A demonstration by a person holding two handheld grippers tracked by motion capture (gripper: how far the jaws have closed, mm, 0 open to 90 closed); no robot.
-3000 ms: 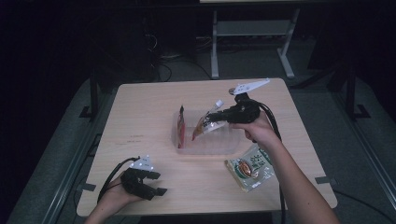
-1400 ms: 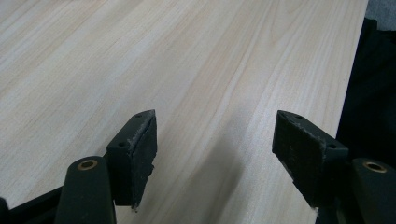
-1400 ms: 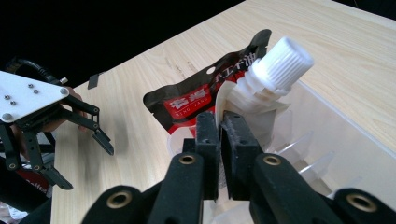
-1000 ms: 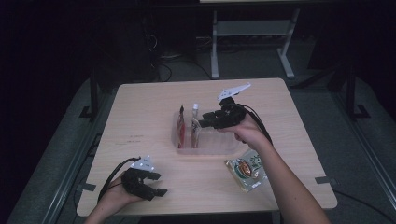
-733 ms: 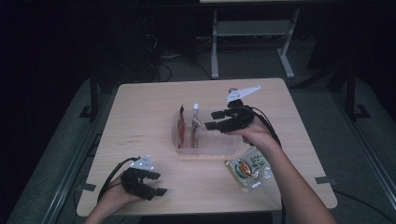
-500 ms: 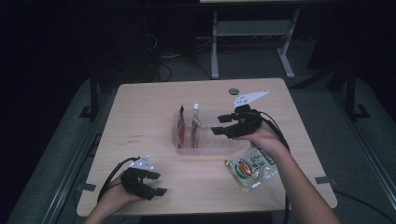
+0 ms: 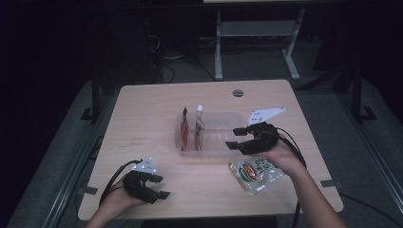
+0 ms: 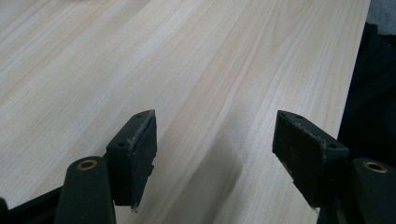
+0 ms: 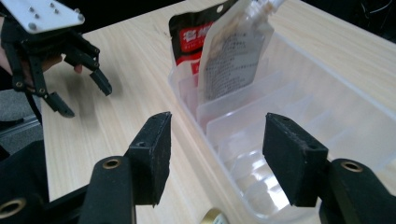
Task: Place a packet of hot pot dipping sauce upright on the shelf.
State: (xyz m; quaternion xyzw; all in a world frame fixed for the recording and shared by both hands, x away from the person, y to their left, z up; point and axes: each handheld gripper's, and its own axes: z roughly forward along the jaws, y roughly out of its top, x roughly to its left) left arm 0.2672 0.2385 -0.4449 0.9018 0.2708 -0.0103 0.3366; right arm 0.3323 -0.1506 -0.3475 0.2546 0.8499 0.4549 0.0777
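Note:
A clear plastic bin (image 7: 216, 135) with divider slots stands mid-table. Two pouches stand upright in its left end: a red one (image 7: 184, 128) and a pale spouted one (image 7: 199, 124). The same pale pouch (image 9: 236, 49) and red pouch (image 9: 191, 35) show in the right gripper view, at the far end of the bin (image 9: 299, 116). My right gripper (image 7: 234, 137) hangs open and holds nothing, just over the bin's right front corner. A flat pouch with a printed picture (image 7: 255, 173) lies on the table below it. My left gripper (image 7: 160, 186) rests open near the front left edge, over bare wood (image 8: 205, 84).
The wooden table (image 7: 142, 118) has a round cable hole (image 7: 237, 92) near its far edge. The left gripper (image 9: 77, 91) shows far off in the right gripper view. A metal frame stand (image 7: 256, 42) stands on the floor beyond the table.
My right gripper put the pale pouch upright into the bin beside the red one, let go, and drew back to the right and toward me. The left gripper stayed still.

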